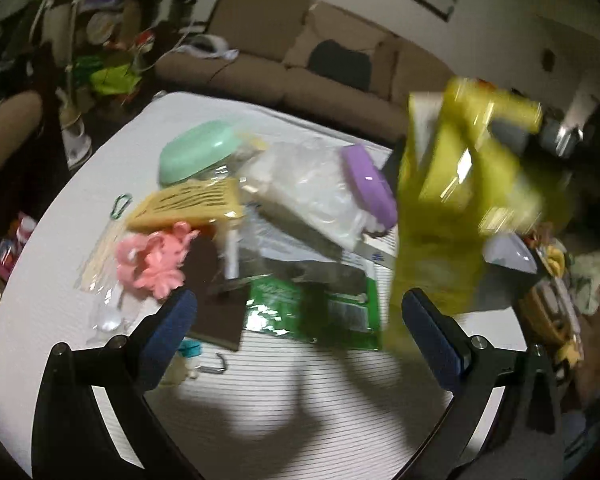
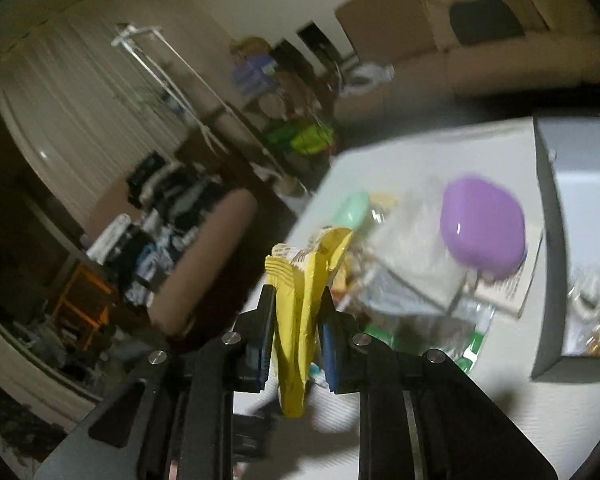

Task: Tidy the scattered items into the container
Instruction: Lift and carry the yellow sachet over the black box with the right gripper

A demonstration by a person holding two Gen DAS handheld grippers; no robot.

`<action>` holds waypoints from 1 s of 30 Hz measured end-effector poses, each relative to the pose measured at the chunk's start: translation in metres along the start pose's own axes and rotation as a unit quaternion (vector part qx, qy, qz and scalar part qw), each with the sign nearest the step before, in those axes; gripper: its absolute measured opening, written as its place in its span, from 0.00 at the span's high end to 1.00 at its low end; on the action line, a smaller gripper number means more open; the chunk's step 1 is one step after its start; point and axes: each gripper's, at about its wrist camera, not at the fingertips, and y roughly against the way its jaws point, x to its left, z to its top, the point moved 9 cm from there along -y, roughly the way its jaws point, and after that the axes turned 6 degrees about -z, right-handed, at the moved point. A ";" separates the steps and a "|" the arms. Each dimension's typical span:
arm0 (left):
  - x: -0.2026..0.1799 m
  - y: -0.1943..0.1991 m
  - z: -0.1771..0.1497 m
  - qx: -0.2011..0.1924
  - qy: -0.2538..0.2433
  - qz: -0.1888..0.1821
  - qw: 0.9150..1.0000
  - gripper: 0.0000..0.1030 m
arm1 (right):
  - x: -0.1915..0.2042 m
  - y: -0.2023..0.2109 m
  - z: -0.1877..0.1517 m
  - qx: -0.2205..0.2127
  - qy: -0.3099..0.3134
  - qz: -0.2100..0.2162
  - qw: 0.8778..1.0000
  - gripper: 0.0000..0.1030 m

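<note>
Right tongs pinching one yellow packet, raised above tabletop; left tongs spread, empty. One purple case, one mint bowl, one grey container.

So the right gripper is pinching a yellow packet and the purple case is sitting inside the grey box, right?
Not quite. The right gripper does pinch the yellow packet, but the purple case is not inside the grey box. The right wrist view shows it lying outside the box, on top of the pile on the table.
</note>
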 end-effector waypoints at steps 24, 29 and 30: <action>-0.194 -0.041 0.031 -0.047 -0.101 -0.152 0.982 0.00 | -0.130 0.147 0.061 -0.075 -0.028 -0.134 0.988 0.81; -0.204 -0.060 0.029 -0.040 -0.149 -0.127 0.980 0.00 | -0.145 0.137 0.066 -0.073 -0.038 -0.117 0.990 0.81; -0.203 -0.060 0.029 -0.040 -0.142 -0.133 0.980 0.00 | -0.145 0.136 0.068 -0.076 -0.038 -0.111 0.990 0.81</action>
